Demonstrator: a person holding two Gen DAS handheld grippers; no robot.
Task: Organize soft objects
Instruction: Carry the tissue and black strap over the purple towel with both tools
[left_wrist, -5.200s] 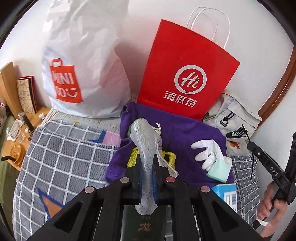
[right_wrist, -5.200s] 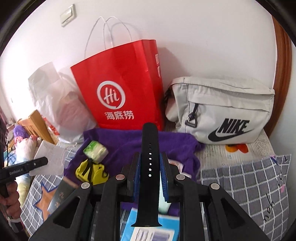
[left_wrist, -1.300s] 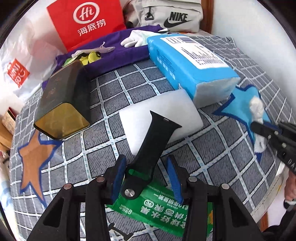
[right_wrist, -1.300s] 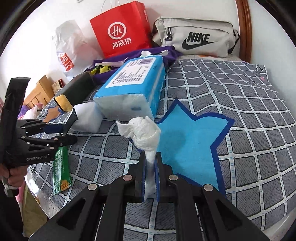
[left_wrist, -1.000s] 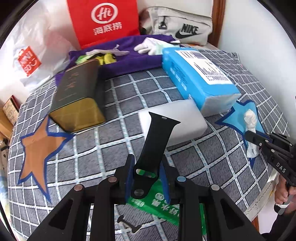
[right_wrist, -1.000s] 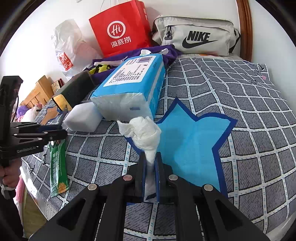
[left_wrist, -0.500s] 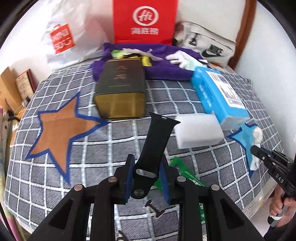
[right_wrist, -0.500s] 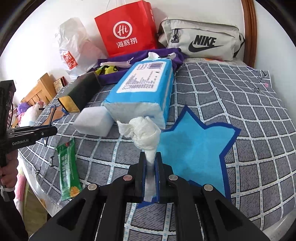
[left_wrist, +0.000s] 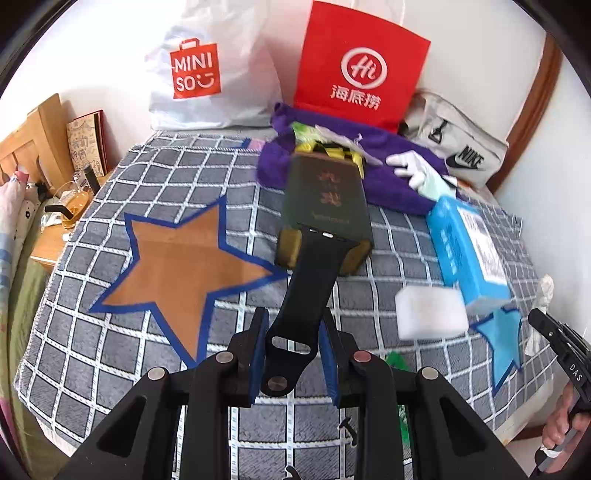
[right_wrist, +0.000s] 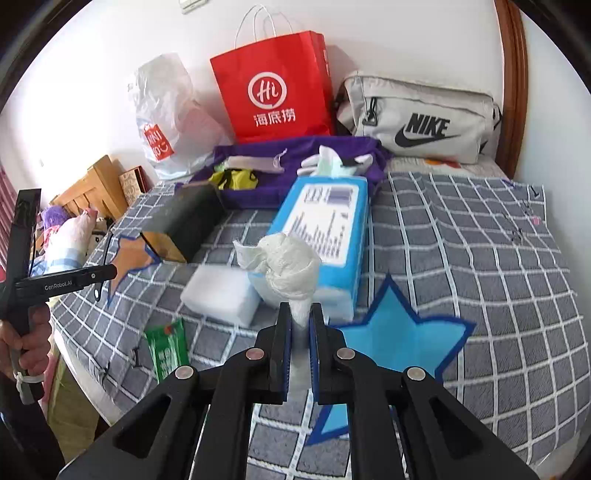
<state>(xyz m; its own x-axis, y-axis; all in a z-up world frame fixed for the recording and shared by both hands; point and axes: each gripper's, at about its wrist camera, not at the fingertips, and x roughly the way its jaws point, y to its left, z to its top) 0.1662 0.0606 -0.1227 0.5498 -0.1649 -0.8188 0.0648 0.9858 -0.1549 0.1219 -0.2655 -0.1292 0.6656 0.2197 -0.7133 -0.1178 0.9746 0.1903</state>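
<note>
On top of the checked blanket, everything sits in two zones: unsorted stuff near the front edge, sorted soft stuff on the purple cloth at the back by the red paper bag and grey Nike bag. Judging by that, the cloth is the drop zone.

Big items first. Blue tissue pack lies lengthwise mid-bed, dark tin box beside it, white foam block just in front of the pack. Green sachet lies near the front edge.

On the cloth already: white glove, yellow item, a pale mesh piece.

Left gripper: jaws pinched on the black watch strap at its buckle-hole end, so the long end sticks out forward and up, clear of the blanket. Held low on the strap, probably so it doesn't flop.

Right gripper: clamped on the tail of the crumpled tissue wad, the wad bulging above the jaws, off the bed.

Both loads are in the air, over the front half of the bed, well short of the cloth. Likely next: carry both back to the cloth. Tissue grip is thin, could tear or slip.
</note>
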